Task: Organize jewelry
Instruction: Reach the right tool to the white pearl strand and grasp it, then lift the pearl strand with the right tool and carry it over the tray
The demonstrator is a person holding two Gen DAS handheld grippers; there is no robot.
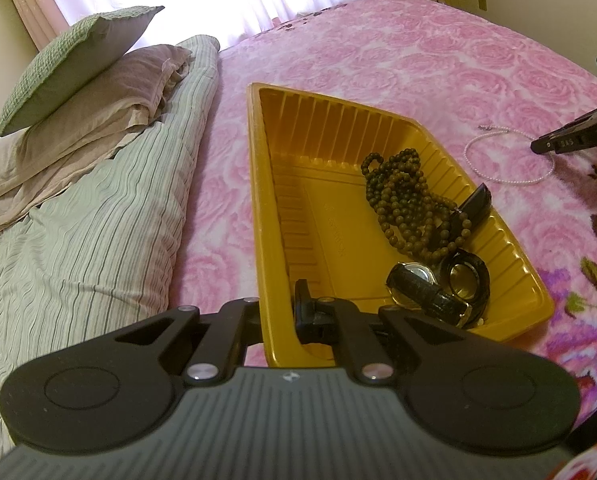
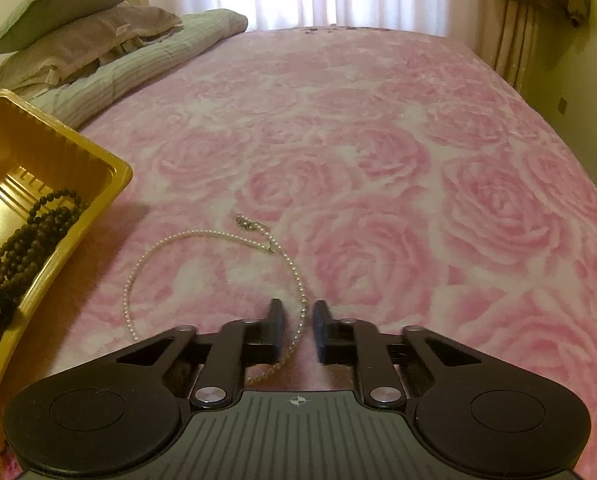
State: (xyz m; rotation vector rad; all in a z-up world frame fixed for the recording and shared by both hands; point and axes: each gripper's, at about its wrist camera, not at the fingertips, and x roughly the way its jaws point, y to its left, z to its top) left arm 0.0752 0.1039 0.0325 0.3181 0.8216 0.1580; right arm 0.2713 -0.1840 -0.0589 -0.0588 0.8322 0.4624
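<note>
The right hand-held gripper (image 2: 298, 312) is sitting on the pink rose-patterned bed (image 2: 378, 140) just beside the gold ribbed plastic tray (image 1: 254, 160), its jaws standing narrowly apart around the thin white pearl necklace (image 2: 202, 233), so it is probably best pinching fully on the strand and lifting high before swinging over the tray's rim. The left hand-held gripper (image 1: 312, 304) is clamping the tray's near wall, closed tight, steadying it. Counting: one pearl necklace outside the tray, one coiled brown wooden bead strand (image 1: 398, 200) inside it, and black-strapped watches (image 1: 418, 280) inside, seemingly two, though overlap is making that uncertain.
</note>
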